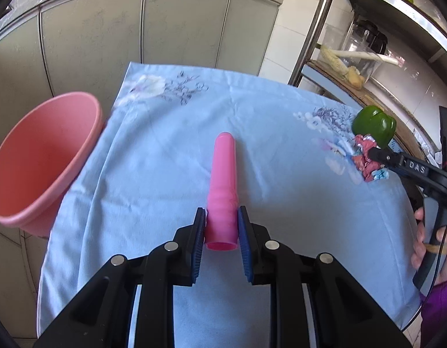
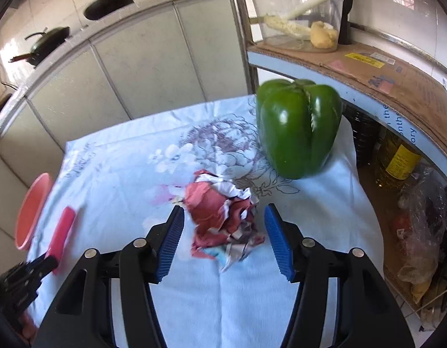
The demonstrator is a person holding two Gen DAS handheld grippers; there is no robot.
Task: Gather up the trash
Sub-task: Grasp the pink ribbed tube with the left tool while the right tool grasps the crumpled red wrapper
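Observation:
My left gripper point(image 1: 222, 217) is shut on the open end of a pink plastic tube point(image 1: 223, 179) that points away over the blue floral cloth point(image 1: 165, 150). A pink bin point(image 1: 40, 159) stands at the table's left edge. My right gripper point(image 2: 224, 217) is open, its pads on either side of a crumpled red and white paper wad point(image 2: 220, 217) lying on the cloth. The wad point(image 1: 365, 156) and the right gripper point(image 1: 374, 153) also show in the left wrist view. The tube point(image 2: 61, 232) and bin point(image 2: 32, 208) show at left in the right wrist view.
A green bell pepper point(image 2: 298, 127) stands just beyond the wad, also visible in the left wrist view point(image 1: 374, 124). A metal shelf rack point(image 2: 368, 66) with cardboard, a jar and bottles stands on the right. Grey cabinets point(image 1: 136, 34) line the back.

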